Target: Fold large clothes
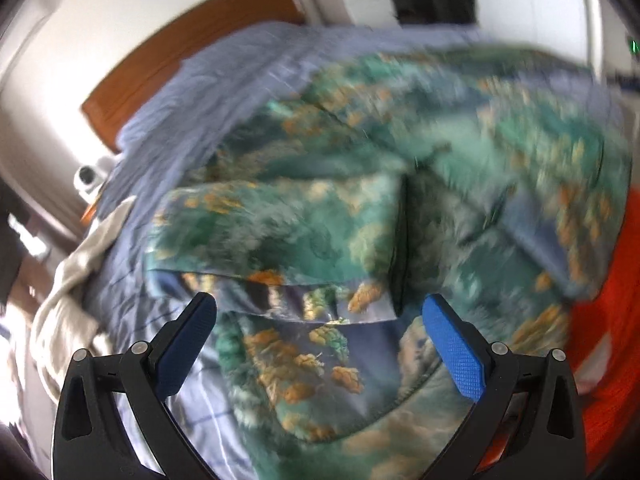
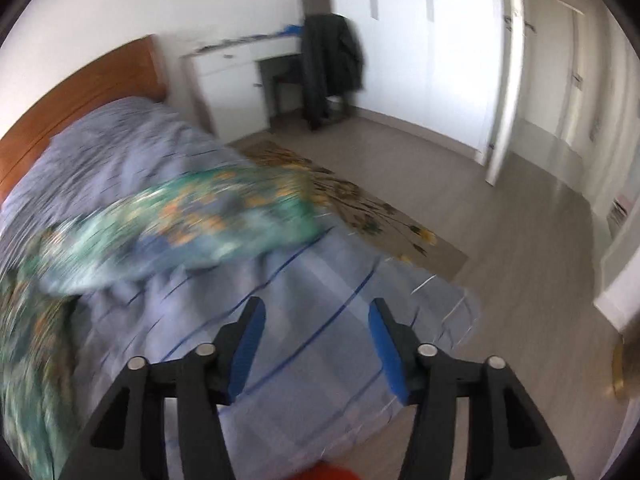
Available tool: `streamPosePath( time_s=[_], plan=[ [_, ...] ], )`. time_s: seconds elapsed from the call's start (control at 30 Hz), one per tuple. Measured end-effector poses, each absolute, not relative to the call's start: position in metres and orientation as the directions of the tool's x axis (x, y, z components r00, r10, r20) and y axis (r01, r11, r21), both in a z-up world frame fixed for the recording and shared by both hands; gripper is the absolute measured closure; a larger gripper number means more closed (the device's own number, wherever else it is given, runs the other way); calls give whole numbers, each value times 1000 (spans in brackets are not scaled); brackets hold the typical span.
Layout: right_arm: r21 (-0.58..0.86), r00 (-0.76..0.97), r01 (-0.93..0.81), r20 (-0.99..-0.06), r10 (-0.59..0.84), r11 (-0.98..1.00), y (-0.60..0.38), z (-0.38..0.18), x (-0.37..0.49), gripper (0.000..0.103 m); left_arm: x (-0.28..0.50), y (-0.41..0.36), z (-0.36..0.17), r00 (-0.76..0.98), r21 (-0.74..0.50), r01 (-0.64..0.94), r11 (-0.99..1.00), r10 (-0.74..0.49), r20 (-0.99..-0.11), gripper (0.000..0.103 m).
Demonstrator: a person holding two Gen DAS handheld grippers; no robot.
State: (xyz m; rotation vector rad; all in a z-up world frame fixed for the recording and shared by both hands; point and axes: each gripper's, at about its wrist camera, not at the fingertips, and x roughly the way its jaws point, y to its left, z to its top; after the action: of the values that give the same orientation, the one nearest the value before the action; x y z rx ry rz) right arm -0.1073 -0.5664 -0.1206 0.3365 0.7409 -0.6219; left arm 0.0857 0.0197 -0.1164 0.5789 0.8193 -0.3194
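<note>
Left wrist view: our left gripper [image 1: 320, 316] hangs with jaws spread and empty over the green printed garment [image 1: 360, 208], heaped on the bed [image 1: 180, 120]. A loose layer may slide.

Right wrist view: our right gripper [image 2: 316, 332], jaws apart, holds nothing; the garment's edge [image 2: 192, 216] may droop off the bed.

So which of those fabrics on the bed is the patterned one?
The green garment printed with orange flowers; the bedcover is plain lilac-blue with thin stripes, the crumpled cloth beside it cream.

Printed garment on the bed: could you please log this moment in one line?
printed garment: on bed, partly folded | left gripper: open, empty | right gripper: open, empty
</note>
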Motion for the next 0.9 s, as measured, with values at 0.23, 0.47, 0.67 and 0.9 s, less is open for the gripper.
streamPosePath(
  time_s=[0.23,0.47,0.67,0.9],
  plan=[
    [145,691,456,-680,-246,878,-473,-93,-117,47,128,15,-162,581,300,535,790,-86,-809,2],
    [179,768,285,-630,-113,942,-405,-72,-105,47,131,61,-123,536,17,482,876,-280,-796,90],
    [186,819,175,-573,-38,967,-368,-41,-94,47,103,186,-19,757,-40,196,980,-177,-629,89],
    [173,829,101,-560,13,980,-344,-37,-81,46,54,371,16,766,-70,-393,917,284,-577,58]
  ],
)
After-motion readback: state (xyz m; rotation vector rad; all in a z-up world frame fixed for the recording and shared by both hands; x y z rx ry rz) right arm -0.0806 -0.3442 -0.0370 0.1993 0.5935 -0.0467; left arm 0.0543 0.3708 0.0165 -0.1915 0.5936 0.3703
